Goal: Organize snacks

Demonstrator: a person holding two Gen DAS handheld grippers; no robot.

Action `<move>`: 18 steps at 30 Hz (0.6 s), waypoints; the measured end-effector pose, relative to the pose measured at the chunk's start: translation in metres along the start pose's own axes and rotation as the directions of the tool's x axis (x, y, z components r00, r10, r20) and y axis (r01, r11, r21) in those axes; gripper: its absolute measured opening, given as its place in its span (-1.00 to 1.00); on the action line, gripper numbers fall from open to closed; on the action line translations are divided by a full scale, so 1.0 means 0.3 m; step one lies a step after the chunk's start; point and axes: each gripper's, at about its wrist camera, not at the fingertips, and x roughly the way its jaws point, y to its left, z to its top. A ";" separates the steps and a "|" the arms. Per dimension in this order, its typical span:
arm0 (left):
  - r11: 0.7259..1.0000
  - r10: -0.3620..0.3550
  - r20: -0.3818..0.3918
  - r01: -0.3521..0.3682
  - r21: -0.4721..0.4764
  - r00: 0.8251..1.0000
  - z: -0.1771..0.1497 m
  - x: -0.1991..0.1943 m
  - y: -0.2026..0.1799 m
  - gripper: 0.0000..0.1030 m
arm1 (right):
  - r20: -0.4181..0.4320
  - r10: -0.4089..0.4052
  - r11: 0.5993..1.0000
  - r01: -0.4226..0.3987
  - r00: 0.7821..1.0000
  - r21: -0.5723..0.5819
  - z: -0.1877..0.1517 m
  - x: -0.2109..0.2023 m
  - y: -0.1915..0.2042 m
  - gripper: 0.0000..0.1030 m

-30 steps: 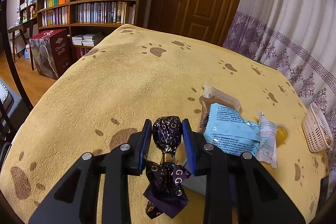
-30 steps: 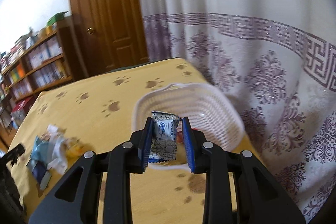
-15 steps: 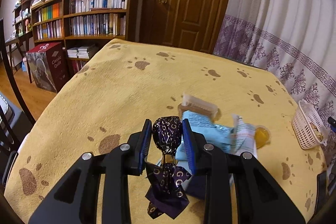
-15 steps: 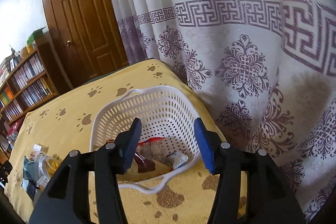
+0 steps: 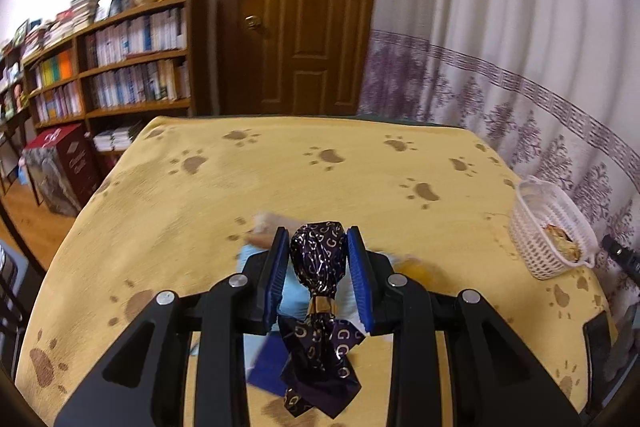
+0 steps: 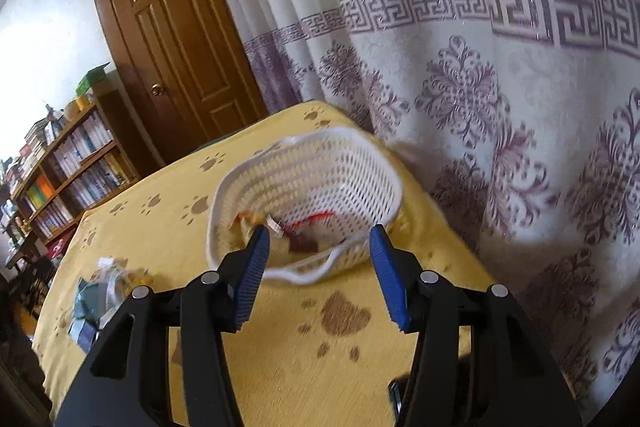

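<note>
Chocolate (image 5: 319, 261) in dark foil, pinched in the left hand-held gripper (image 5: 319, 269), should travel high over the worktop (image 5: 280, 187) to the white basket (image 5: 532, 247) before release; right hand-held gripper (image 6: 316, 271) spread, empty

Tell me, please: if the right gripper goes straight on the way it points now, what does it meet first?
Probably the white basket: its near rim lies just ahead between the open fingers of the right gripper. Depth is unclear.
</note>
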 end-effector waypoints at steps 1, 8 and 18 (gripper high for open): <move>1.000 -0.007 0.000 0.007 0.012 1.000 0.005 0.004 -0.026 -0.42 | -0.006 0.009 1.000 -0.009 1.000 0.001 -0.010 0.000 0.001 0.04; 0.990 -0.095 -0.023 0.097 0.100 0.995 0.030 0.048 -0.249 -0.42 | -0.041 0.060 0.998 -0.061 0.997 -0.015 -0.089 -0.017 0.030 0.05; 0.949 -0.202 -0.029 0.203 0.240 0.979 0.059 0.078 -0.542 -0.42 | -0.051 0.051 0.999 -0.052 0.997 -0.008 -0.143 -0.021 -0.002 0.05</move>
